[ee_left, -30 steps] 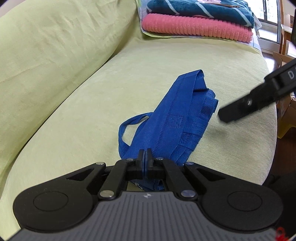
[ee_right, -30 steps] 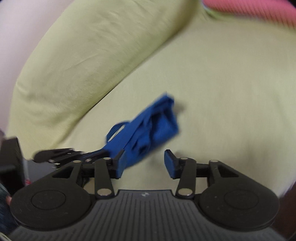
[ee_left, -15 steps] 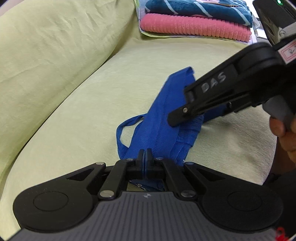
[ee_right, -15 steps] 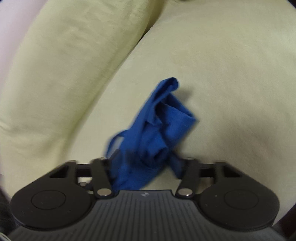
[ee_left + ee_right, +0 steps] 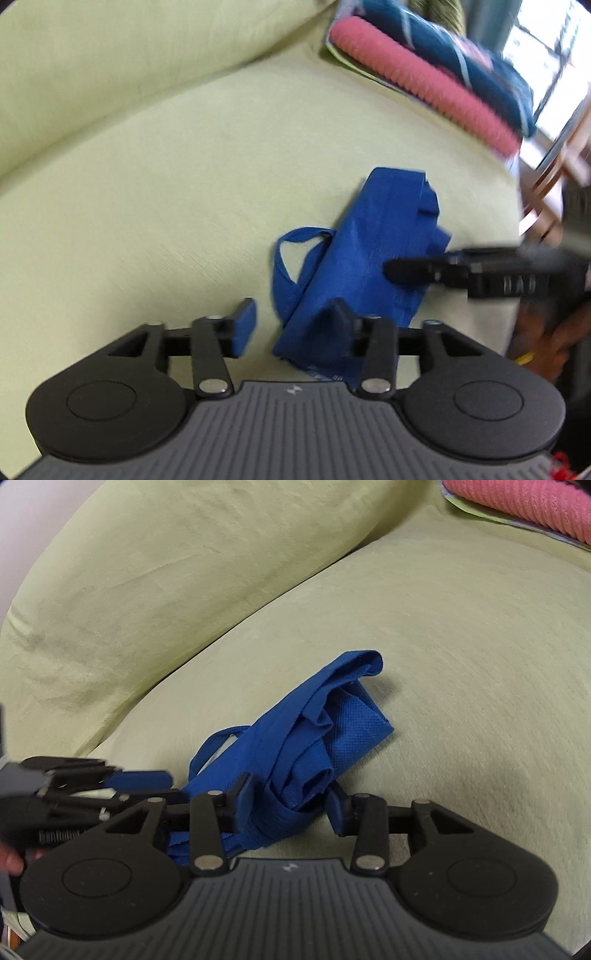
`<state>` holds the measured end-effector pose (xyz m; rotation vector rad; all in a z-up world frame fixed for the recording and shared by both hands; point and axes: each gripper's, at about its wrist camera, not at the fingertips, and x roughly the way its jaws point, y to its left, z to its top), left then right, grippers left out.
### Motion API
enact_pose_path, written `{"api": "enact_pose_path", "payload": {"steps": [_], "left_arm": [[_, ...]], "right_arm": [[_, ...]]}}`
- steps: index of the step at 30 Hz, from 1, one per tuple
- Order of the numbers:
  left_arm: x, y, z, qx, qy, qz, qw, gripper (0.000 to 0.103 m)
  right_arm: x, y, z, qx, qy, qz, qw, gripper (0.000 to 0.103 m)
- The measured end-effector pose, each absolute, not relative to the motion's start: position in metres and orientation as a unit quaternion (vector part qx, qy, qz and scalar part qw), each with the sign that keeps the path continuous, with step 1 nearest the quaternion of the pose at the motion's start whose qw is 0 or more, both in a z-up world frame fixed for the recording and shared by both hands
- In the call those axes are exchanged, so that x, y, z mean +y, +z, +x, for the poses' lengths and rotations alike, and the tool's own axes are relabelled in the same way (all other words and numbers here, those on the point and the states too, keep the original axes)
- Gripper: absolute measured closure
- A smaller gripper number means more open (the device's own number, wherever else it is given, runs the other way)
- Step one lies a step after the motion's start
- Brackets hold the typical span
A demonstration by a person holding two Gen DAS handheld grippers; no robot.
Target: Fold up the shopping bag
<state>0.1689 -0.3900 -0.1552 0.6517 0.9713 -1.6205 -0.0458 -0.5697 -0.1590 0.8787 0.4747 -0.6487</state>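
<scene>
Left wrist view: a blue shopping bag (image 5: 369, 258) lies bunched on a yellow-green sofa seat (image 5: 166, 206).

White letters on the right gripper (image 5: 286, 797) read roughly "DAB", blurred. Its fingers (image 5: 242, 794) stand partly apart around the bag's near end, the left one touching the cloth. The left gripper (image 5: 291, 325) is spread wide, gripping nothing; its right finger lies against the bag, its left finger beside the bag's loose handle loop (image 5: 288, 258). Beyond the bag, a pink towel (image 5: 424, 81) lies under a teal one (image 5: 461, 59).
</scene>
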Motion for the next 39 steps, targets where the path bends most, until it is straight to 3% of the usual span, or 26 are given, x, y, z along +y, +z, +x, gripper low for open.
{"api": "enact_pose_path", "payload": {"steps": [3, 11, 17, 23, 32, 39], "left_arm": [[-0.405, -0.169, 0.184, 0.448, -0.705, 0.235, 0.498, 0.046], [-0.435, -0.178, 0.182, 0.416, -0.778, 0.248, 0.401, 0.046], [-0.423, -0.161, 0.155, 0.32, -0.805, 0.316, 0.386, 0.051], [-0.395, -0.144, 0.098, 0.177, -0.782, 0.437, 0.408, 0.051], [-0.371, -0.147, 0.035, 0.05, -0.719, 0.547, 0.427, 0.051], [-0.379, -0.147, 0.05, 0.108, -0.729, 0.514, 0.439, 0.051]], "right_arm": [[-0.572, -0.159, -0.048, 0.222, -0.302, 0.417, 0.828, 0.068], [-0.576, -0.159, -0.051, 0.222, -0.294, 0.431, 0.824, 0.068], [-0.577, -0.158, -0.053, 0.222, -0.289, 0.443, 0.819, 0.068], [-0.581, -0.156, -0.053, 0.216, -0.297, 0.47, 0.803, 0.066], [-0.58, -0.151, -0.042, 0.202, -0.32, 0.488, 0.787, 0.064], [-0.589, -0.155, -0.048, 0.196, -0.295, 0.503, 0.788, 0.061]]}}
